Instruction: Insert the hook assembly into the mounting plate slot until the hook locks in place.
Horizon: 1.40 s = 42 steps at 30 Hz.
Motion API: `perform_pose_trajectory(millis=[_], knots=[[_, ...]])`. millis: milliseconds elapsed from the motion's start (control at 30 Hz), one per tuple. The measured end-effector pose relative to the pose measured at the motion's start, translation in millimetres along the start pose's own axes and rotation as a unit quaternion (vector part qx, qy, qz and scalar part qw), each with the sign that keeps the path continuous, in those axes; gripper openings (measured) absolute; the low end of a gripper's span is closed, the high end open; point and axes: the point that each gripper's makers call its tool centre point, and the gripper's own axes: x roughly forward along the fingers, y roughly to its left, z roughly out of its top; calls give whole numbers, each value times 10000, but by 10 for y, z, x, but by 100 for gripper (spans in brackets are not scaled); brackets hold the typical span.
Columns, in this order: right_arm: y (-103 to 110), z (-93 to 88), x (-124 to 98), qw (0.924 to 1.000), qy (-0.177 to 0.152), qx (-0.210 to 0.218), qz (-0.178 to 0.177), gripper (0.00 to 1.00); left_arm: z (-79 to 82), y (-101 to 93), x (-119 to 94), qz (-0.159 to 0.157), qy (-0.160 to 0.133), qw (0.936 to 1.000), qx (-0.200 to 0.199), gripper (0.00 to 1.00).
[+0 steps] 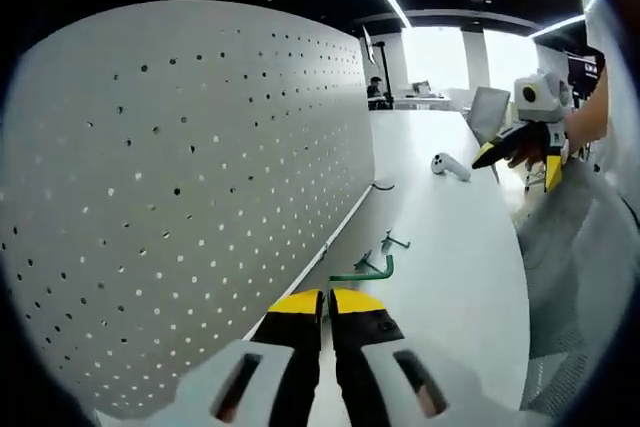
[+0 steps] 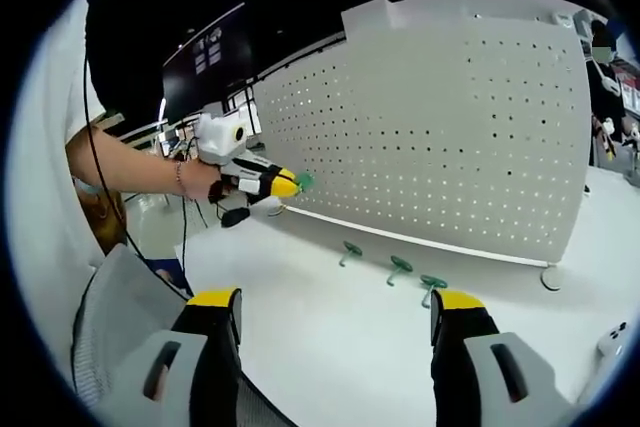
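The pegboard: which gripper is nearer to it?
Left. The left gripper, shut on a green hook, is close beside the pegboard; the right gripper is open, back over the table.

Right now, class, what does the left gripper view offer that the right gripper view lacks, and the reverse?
Left gripper view: the left claw seen from behind, shut on a small green hook, with bright windows far off. Right gripper view: the right claw with jaws wide open, and a dark wall screen. Shared: the white perforated pegboard and the white table.
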Motion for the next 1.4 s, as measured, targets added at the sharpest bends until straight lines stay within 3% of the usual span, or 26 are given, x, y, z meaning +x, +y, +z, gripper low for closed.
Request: perform_pose_trajectory(millis=[567,867,967,1400], knots=[[59,82,-7,9999,-116,-36,42,75,285,-227,-231,137,-679,9975,-164,3],[99,124,3,9998,-174,-47,91,75,365,-285,-366,383,-960,9941,-338,3],[112,135,7,9998,-188,-56,104,75,446,-317,-437,483,-1190,9909,-395,3],[158,188,23,9996,-247,-96,139,74,504,-423,-500,603,-1339,9872,-615,3]])
